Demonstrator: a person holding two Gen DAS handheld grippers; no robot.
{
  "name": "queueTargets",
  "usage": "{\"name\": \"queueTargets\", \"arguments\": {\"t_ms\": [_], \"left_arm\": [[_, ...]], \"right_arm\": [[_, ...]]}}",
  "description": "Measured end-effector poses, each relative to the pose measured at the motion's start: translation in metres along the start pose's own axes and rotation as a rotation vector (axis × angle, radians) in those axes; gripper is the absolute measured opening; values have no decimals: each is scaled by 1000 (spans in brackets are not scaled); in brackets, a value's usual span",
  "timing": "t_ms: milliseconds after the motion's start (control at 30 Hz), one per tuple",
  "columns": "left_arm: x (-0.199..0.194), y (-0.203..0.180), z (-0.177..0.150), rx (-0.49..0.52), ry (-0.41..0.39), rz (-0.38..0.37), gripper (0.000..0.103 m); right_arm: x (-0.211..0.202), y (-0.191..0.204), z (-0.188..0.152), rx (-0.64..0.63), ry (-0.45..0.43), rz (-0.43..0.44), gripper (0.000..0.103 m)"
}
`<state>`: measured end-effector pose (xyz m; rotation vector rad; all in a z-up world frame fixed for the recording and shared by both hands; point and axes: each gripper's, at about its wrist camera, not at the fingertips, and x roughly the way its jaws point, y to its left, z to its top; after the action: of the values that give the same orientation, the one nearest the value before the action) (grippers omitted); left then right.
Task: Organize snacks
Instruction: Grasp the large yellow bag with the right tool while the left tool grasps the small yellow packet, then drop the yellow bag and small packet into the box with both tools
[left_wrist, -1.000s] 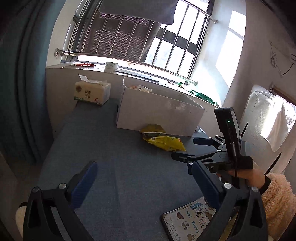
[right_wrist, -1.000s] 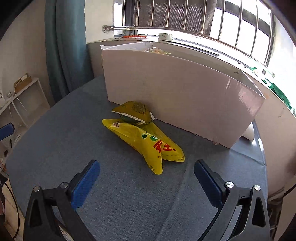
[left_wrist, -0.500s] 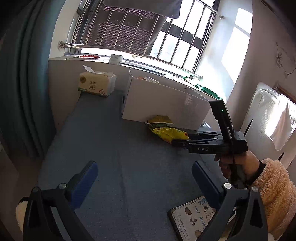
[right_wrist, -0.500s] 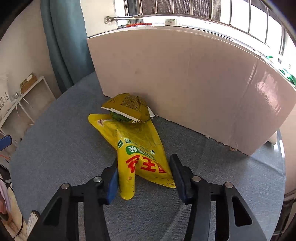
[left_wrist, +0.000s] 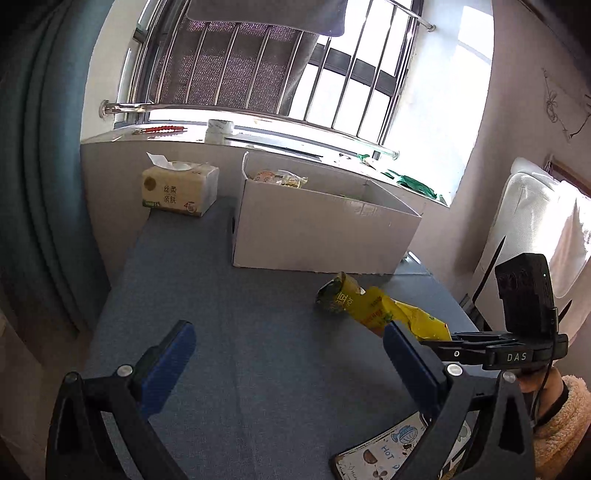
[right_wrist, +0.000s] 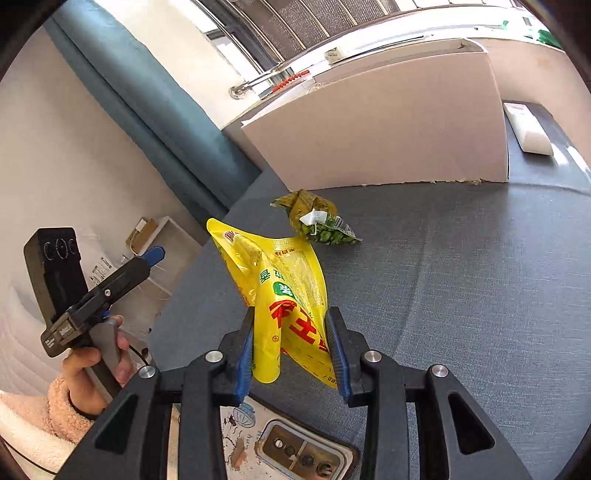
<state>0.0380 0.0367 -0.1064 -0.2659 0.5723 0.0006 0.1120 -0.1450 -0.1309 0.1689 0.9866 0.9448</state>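
One corner only: your right gripper (right_wrist: 291, 354) pinches the yellow snack bag (right_wrist: 284, 291) above the table (right_wrist: 480, 295); slick film may slip short of the box (right_wrist: 388, 136). Left gripper (left_wrist: 284, 354) gapes, idle.

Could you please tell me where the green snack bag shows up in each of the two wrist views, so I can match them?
Left wrist view: the green bag lies right of centre on the table, just before the box, touching the yellow bag's far end.
Right wrist view: the green bag lies at centre, above the yellow bag that the right gripper holds.
Shared landmark: the white box behind it.
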Motion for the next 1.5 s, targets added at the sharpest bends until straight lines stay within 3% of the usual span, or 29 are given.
{"name": "queueTargets", "arguments": {"t_ms": [233, 433, 567, 667, 800, 900, 1067, 1300, 1500], "left_arm": [[44, -33, 17, 146, 97, -17, 103], [110, -76, 19, 282, 258, -52, 103], [146, -87, 16, 326, 316, -16, 102], [158, -75, 12, 243, 378, -82, 39], [145, -76, 6, 290, 364, -83, 38], [124, -72, 9, 269, 329, -133, 38], [74, -61, 36, 211, 196, -185, 38], [37, -48, 115, 167, -14, -217, 38], [89, -29, 199, 124, -57, -211, 38]], "right_arm": [[-52, 6, -31, 22, -82, -73, 38], [-97, -15, -58, 88, -169, -119, 38], [-102, -25, -70, 154, -199, -120, 38], [-104, -31, -74, 182, -212, -102, 38], [-107, -35, -74, 195, -234, -92, 38], [-108, -35, -73, 193, -234, -88, 38], [-107, -28, -55, 161, -250, -78, 38], [-105, -14, 33, 51, -329, -117, 38], [-80, -21, 137, -2, -348, -213, 38]]}}
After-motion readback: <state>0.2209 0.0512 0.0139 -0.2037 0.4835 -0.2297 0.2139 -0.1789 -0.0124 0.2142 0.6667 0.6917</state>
